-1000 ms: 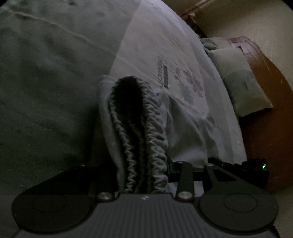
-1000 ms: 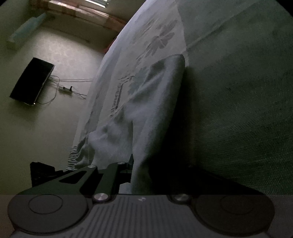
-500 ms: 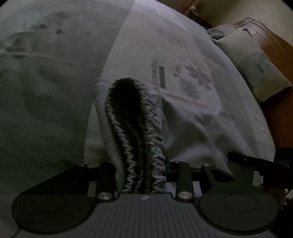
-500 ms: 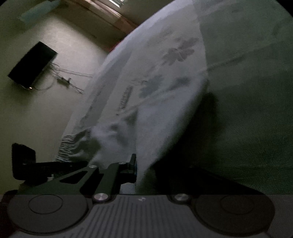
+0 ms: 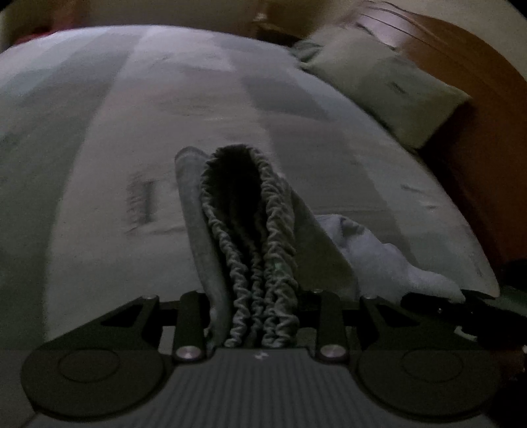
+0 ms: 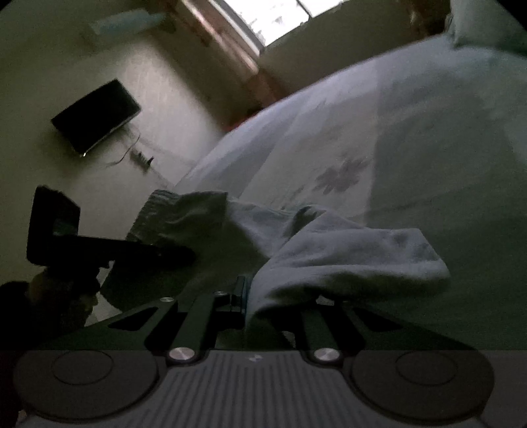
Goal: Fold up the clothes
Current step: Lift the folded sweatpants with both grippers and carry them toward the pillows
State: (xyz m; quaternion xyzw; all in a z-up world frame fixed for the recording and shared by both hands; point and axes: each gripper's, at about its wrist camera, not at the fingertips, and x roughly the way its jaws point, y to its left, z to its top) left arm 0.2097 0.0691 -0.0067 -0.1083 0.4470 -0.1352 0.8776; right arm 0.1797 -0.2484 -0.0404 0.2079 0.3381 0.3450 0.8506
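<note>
1. dim room: bed (image 5: 138, 108) under a pale flowered sheet, pillow (image 5: 378, 82) by a wooden headboard (image 5: 477, 108).
2. what looks like a dark tv (image 6: 95, 117) on the wall (image 6: 39, 66), beside a window (image 6: 280, 16).
3. garment (image 5: 250, 250) raised over the bed: left hand-held gripper (image 5: 253, 316) clamped on its gathered waistband, jaws just closing further; right hand-held gripper (image 6: 260, 309) pinched onto its cloth.

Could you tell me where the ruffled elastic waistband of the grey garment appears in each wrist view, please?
Left wrist view: the ruffled elastic waistband stands at bottom centre, bunched inside the left gripper.
Right wrist view: the same waistband shows left of centre, above the dark left gripper.
Shared landmark: the pale flower-printed bedspread behind the garment in both views.
</note>
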